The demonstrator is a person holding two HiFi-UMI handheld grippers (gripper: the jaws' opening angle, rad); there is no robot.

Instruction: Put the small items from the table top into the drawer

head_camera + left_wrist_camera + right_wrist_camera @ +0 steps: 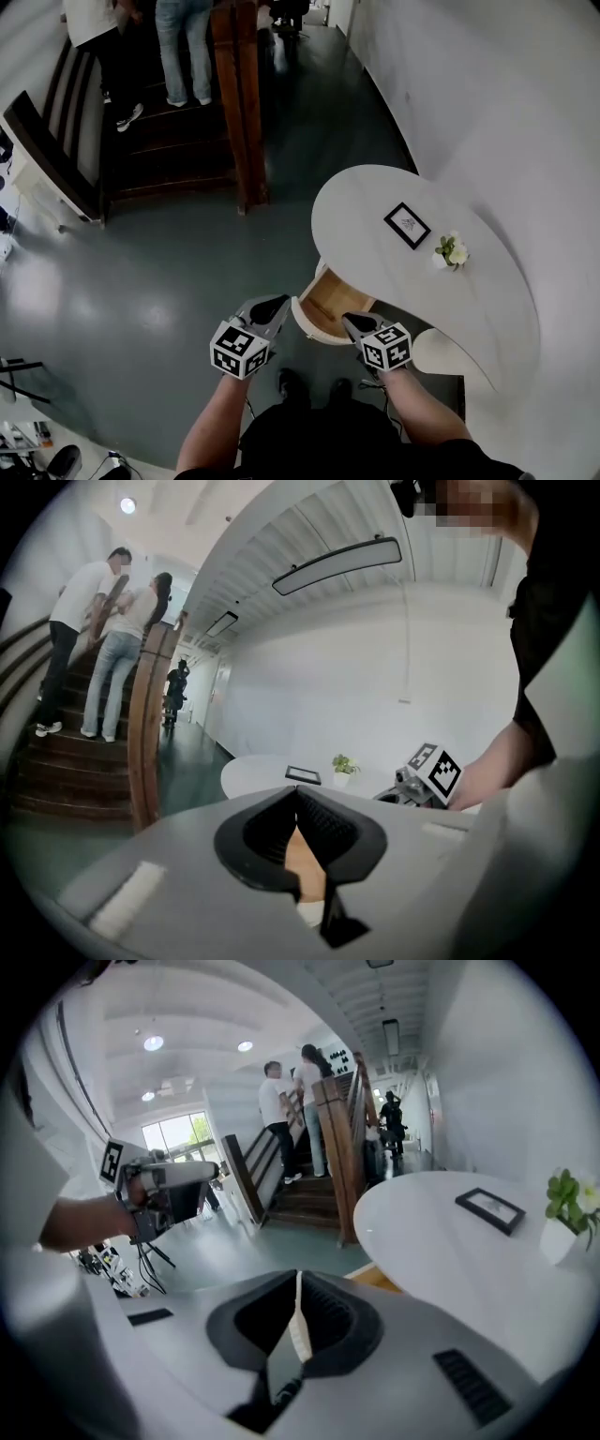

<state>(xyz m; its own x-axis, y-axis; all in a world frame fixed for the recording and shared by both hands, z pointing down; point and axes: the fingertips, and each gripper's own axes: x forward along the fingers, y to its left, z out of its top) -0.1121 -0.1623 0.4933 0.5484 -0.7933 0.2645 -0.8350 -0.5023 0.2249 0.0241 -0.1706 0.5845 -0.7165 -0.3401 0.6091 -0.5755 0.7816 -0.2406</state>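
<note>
On the white rounded table (375, 197) lie a black picture frame (407, 225) and a small plant in a white pot (451, 251). The frame (490, 1208) and the plant (567, 1211) also show in the right gripper view. A drawer (328, 306) with a wooden inside stands pulled out at the table's near edge. My left gripper (277, 304) hovers at the drawer's left corner, jaws shut and empty. At the drawer's right front, my right gripper (353, 322) is shut too, holding nothing. Both sit well short of the frame and plant.
A wooden staircase with a thick post (242, 103) rises at the far left, and people (183, 47) stand on it. The white wall (506, 94) curves behind the table. A dark bench (56, 141) stands at the left. Grey floor (169, 281) spreads between.
</note>
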